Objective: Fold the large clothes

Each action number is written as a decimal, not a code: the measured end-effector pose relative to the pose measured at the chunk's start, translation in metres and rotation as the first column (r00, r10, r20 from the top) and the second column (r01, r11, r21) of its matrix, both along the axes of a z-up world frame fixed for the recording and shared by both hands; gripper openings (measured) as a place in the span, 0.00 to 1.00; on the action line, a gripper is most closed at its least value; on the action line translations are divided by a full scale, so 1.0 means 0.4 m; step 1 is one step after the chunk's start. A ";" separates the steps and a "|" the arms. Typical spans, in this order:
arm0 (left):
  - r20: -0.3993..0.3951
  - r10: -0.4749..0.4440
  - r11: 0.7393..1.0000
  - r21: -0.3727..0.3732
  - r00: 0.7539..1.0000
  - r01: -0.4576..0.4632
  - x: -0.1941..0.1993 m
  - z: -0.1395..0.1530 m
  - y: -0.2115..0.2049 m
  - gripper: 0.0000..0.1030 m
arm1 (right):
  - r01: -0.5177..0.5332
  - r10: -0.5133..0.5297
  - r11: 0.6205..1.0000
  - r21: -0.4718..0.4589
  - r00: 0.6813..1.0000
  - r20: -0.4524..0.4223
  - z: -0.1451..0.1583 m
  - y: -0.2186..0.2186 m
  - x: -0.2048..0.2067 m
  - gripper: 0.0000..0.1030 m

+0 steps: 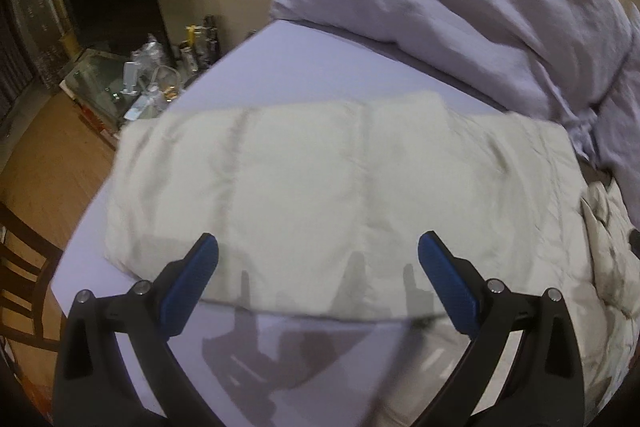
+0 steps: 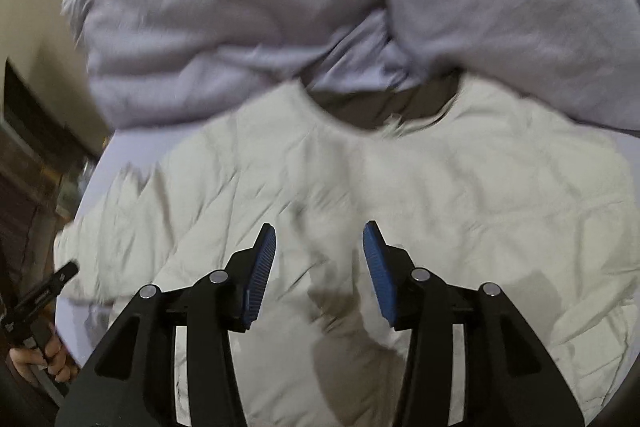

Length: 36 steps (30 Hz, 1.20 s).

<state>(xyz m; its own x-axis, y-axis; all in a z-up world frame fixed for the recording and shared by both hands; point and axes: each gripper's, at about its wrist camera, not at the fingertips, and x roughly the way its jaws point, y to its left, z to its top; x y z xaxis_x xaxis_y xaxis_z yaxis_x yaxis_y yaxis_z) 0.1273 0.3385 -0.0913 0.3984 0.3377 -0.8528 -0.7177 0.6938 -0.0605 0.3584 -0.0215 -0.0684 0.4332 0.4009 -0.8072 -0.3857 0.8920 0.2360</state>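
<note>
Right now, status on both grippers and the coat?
Left gripper open, empty. Right gripper open, nothing between the fingers. Cream padded coat lying on the bed sheet. Lavender duvet bunched against its collar.

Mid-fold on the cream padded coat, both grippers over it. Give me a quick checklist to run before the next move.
1. Left gripper open, nothing between the pads: ok.
2. Right gripper open, no fabric pinched: ok.
3. Cream padded coat lying fully on the bed sheet: ok on the left side; right end cannot tell.
4. Folded left section flat, near edge straight: ok.
5. Collar end clear of the lilac duvet: not ok, it lies right against it.
6. Images sharp enough to pick a grasp point: not ok, both blurred.
</note>
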 end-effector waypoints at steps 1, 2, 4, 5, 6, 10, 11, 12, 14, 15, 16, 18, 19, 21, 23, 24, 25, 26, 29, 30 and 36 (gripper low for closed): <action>0.001 0.010 1.000 0.001 1.000 -0.010 -0.007 -0.002 0.016 0.97 | 0.032 -0.032 0.999 -0.027 0.999 -0.008 -0.015 -0.006 0.015 0.46; -0.002 0.026 1.000 0.001 1.000 -0.026 -0.015 -0.005 0.037 0.97 | 0.048 -0.049 0.998 -0.052 0.999 -0.015 -0.031 -0.007 0.023 0.46; -0.007 0.059 0.998 0.001 0.998 -0.059 -0.035 -0.012 0.082 0.97 | 0.055 -0.058 0.991 -0.126 0.998 -0.026 -0.077 0.006 0.030 0.47; -0.008 0.074 0.997 0.002 0.997 -0.074 -0.045 -0.016 0.101 0.97 | 0.046 -0.052 0.986 -0.158 0.998 -0.028 -0.095 0.015 0.029 0.48; -0.014 0.097 0.995 0.002 0.995 -0.097 -0.058 -0.022 0.128 0.97 | 0.030 -0.036 0.979 -0.202 0.999 -0.026 -0.120 0.029 0.025 0.52; -0.029 0.157 0.987 -0.010 0.987 -0.158 -0.101 -0.043 0.215 0.97 | 0.009 -0.001 0.948 -0.319 1.000 0.026 -0.146 0.073 0.004 0.54; -0.033 0.170 0.985 -0.014 0.985 -0.170 -0.110 -0.048 0.236 0.96 | 0.013 -0.010 0.950 -0.313 1.000 0.011 -0.141 0.072 0.009 0.54; -0.038 0.181 0.983 -0.015 0.983 -0.182 -0.117 -0.054 0.254 0.96 | 0.034 -0.036 0.946 -0.322 0.999 -0.001 -0.135 0.070 0.013 0.55; -0.041 0.202 0.978 -0.039 0.979 -0.204 -0.135 -0.067 0.298 0.95 | 0.043 -0.048 0.952 -0.304 0.999 -0.010 -0.120 0.058 0.019 0.58; -0.041 0.208 0.976 -0.049 0.977 -0.210 -0.141 -0.071 0.307 0.92 | 0.049 -0.054 0.954 -0.296 0.999 -0.008 -0.115 0.053 0.019 0.61; -0.040 0.216 0.974 -0.065 0.975 -0.219 -0.148 -0.078 0.324 0.90 | 0.055 -0.060 0.958 -0.283 0.998 -0.010 -0.109 0.046 0.017 0.63; -0.036 0.219 0.970 -0.098 0.975 -0.221 -0.157 -0.094 0.348 0.84 | 0.060 -0.066 0.962 -0.268 0.998 -0.014 -0.103 0.040 0.012 0.64; -0.034 0.221 0.967 -0.125 0.975 -0.224 -0.164 -0.105 0.360 0.83 | 0.062 -0.068 0.963 -0.262 0.998 -0.014 -0.100 0.039 0.007 0.65; -0.013 0.222 0.960 -0.173 0.975 -0.221 -0.176 -0.120 0.370 0.82 | 0.065 -0.070 0.966 -0.250 0.997 -0.013 -0.093 0.034 0.000 0.65; 0.010 0.222 0.959 -0.184 0.975 -0.217 -0.183 -0.123 0.366 0.81 | 0.067 -0.072 0.968 -0.242 0.997 -0.012 -0.091 0.031 -0.007 0.65; 0.012 0.219 0.960 -0.179 0.976 -0.213 -0.185 -0.123 0.367 0.78 | 0.069 -0.074 0.969 -0.238 0.997 -0.012 -0.091 0.029 -0.009 0.66; 0.015 0.214 0.962 -0.176 0.977 -0.208 -0.184 -0.122 0.363 0.75 | 0.072 -0.077 0.970 -0.233 0.997 -0.013 -0.091 0.027 -0.011 0.66; 0.026 0.206 0.964 -0.180 0.978 -0.198 -0.181 -0.119 0.358 0.67 | 0.075 -0.080 0.970 -0.230 0.997 -0.013 -0.088 0.025 -0.018 0.66; 0.051 0.200 0.960 -0.210 0.978 -0.186 -0.171 -0.114 0.346 0.42 | 0.079 -0.084 0.972 -0.221 0.996 -0.011 -0.084 0.018 -0.033 0.67; 0.057 0.204 0.957 -0.220 0.977 -0.187 -0.169 -0.113 0.343 0.35 | 0.079 -0.083 0.972 -0.219 0.997 -0.010 -0.081 0.015 -0.042 0.68; 0.076 0.202 0.960 -0.212 0.976 -0.182 -0.133 -0.060 0.302 0.17 | 0.075 -0.075 0.975 -0.208 0.997 0.008 -0.054 -0.034 -0.072 0.77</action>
<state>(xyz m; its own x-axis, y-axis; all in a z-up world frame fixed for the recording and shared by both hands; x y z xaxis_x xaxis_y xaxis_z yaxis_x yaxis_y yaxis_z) 0.0742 0.4593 -0.1153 0.4259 0.2398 -0.8724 -0.8202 0.5095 -0.2604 0.3297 -0.0350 -0.0901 0.4559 0.1906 -0.8694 -0.3154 0.9480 0.0425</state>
